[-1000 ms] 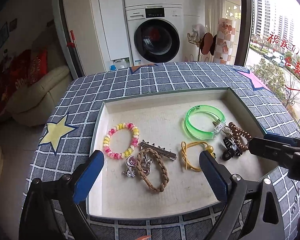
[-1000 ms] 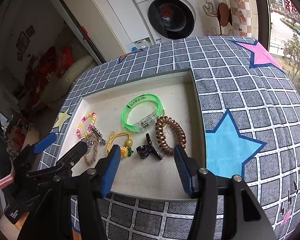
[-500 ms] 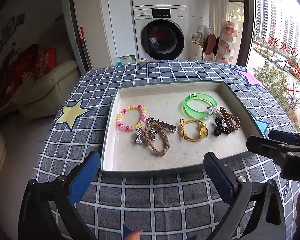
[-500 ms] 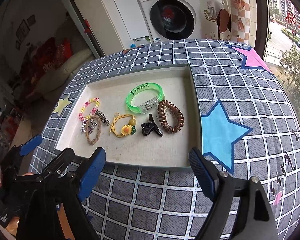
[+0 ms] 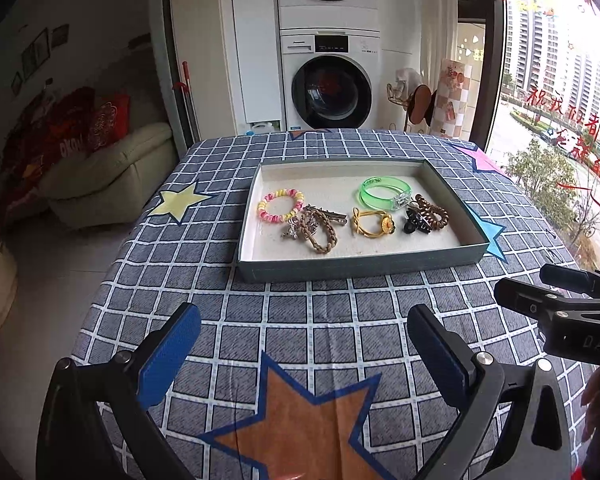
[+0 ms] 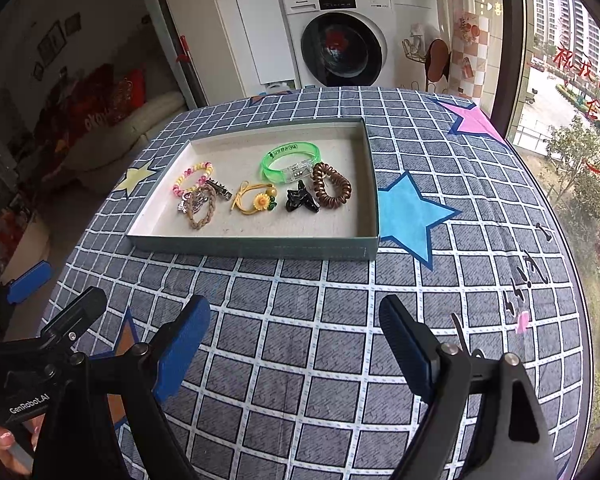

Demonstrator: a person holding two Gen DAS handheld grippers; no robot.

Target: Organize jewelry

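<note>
both grippers hang above the checked tablecloth (image 5: pixel 332 320), on the near side of the tray (image 5: pixel 360 266), with nothing between their fingers. the left gripper (image 5: pixel 300 350) stands wide, and so does the right gripper (image 6: pixel 296 344); each one's lower body is cut off by the frame edge. the jewelry all lies inside the tray: a pink and yellow bead bracelet (image 5: pixel 281 205) at the left, a green bangle (image 6: pixel 290 160) toward the back, a yellow tie with a sunflower (image 6: pixel 256 200), a black claw clip (image 6: pixel 300 200) and a brown spiral tie (image 6: pixel 332 186) touching it. a braided tan loop (image 5: pixel 322 232) overlaps a silver charm and a metal clip, and this cluster is too tangled to separate clearly. fingertips (image 6: pixel 4 440) show at the lower left corner.
</note>
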